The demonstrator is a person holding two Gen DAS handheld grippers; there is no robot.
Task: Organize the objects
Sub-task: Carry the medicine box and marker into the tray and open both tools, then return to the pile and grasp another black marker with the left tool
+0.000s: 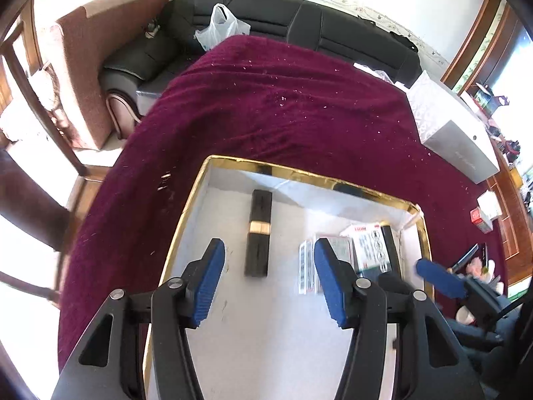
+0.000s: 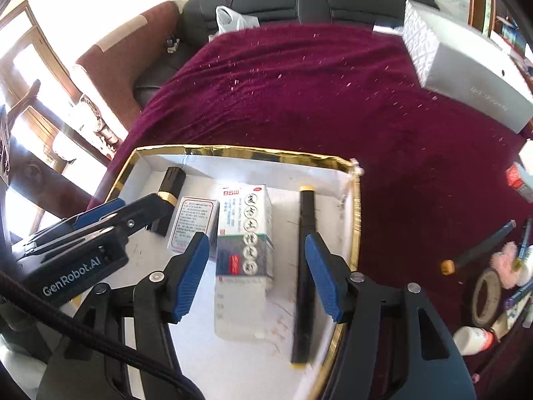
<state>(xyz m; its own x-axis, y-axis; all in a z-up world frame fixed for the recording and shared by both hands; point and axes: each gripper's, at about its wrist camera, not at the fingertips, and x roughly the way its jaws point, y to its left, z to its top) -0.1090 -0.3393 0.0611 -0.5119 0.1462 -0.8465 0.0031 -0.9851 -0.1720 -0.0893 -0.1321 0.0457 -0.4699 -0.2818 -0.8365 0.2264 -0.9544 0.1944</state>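
Observation:
A gold-rimmed white tray (image 1: 266,166) (image 2: 233,151) lies on the maroon cloth (image 1: 283,100). In it are a black box with a gold band (image 1: 258,233) (image 2: 171,180), a small red-bordered white box (image 2: 195,220), a larger white medicine box (image 2: 245,233) (image 1: 369,246) and a long black stick with yellow ends (image 2: 306,220). My left gripper (image 1: 268,246) hangs open above the black box, pads clear of it. My right gripper (image 2: 256,240) is open over the medicine box, not touching it. Each gripper also shows at the edge of the other's view.
A grey-white carton (image 1: 449,133) (image 2: 466,66) sits on the cloth at the far right. A tape roll (image 2: 486,296), white bottle (image 2: 473,340), dark pen (image 2: 476,250) and red-white packet (image 2: 518,176) lie right of the tray. A black sofa (image 1: 299,20) with a plastic bag (image 1: 220,26) stands behind.

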